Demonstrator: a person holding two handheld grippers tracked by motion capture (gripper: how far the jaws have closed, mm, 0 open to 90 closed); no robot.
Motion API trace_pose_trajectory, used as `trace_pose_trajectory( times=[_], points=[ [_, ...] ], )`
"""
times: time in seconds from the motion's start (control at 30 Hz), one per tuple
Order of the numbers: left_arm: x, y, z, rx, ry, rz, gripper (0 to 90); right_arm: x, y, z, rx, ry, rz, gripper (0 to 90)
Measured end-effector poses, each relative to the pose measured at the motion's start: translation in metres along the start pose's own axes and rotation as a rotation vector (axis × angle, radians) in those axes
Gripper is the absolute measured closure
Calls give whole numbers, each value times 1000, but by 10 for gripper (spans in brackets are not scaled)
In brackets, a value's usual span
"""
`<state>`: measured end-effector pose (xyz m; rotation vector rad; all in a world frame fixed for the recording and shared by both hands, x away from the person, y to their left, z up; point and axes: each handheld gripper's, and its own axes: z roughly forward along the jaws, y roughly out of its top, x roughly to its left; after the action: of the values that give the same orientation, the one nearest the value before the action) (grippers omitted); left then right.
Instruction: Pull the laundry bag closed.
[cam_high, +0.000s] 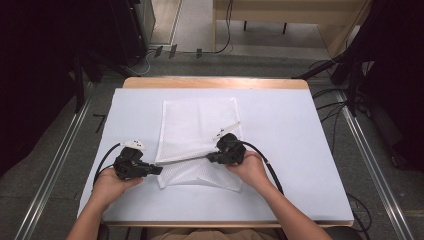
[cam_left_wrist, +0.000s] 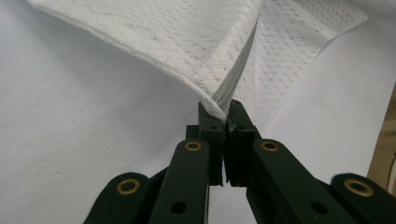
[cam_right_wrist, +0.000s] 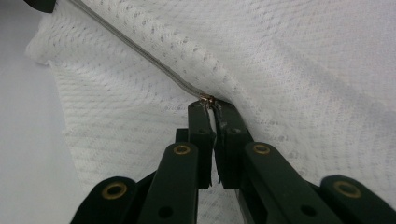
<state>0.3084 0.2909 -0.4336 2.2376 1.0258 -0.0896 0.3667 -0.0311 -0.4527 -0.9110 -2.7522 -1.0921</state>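
Mesh bag (cam_high: 199, 135) lies mid-table (cam_high: 280, 200), near end lifted; left gripper (cam_high: 156, 170) clenched on its zipper (cam_high: 182, 160) end, right gripper (cam_high: 211, 158) clamped on the zipper pull (cam_right_wrist: 208, 99), zipper taut between them

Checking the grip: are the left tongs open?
No: the left tongs are shut on the white mesh bag's grey zipper end.

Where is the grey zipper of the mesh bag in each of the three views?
High view: zipper runs taut between the two hand-held grippers, lower centre.
Left gripper view: zipper rises from the closed jaws, centre.
Right gripper view: zipper runs to upper left.
Shared landmark: white mesh bag.
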Motion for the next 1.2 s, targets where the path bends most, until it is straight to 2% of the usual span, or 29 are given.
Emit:
trace_pose_trajectory(
  times=[0.2,0.73,0.93,1.2],
  points=[
    [0,0,0,2,1,1,886,-4,-5,-4,5,-6,17,882],
    [0,-1,-1,6,2,0,886,-13,-14,-15,4,-22,36,882],
    [1,-1,-1,7,1,0,886,-14,-16,-18,6,-25,26,882],
    [1,-2,-2,9,2,-1,886,-19,-21,-24,11,-37,44,882]
  ],
)
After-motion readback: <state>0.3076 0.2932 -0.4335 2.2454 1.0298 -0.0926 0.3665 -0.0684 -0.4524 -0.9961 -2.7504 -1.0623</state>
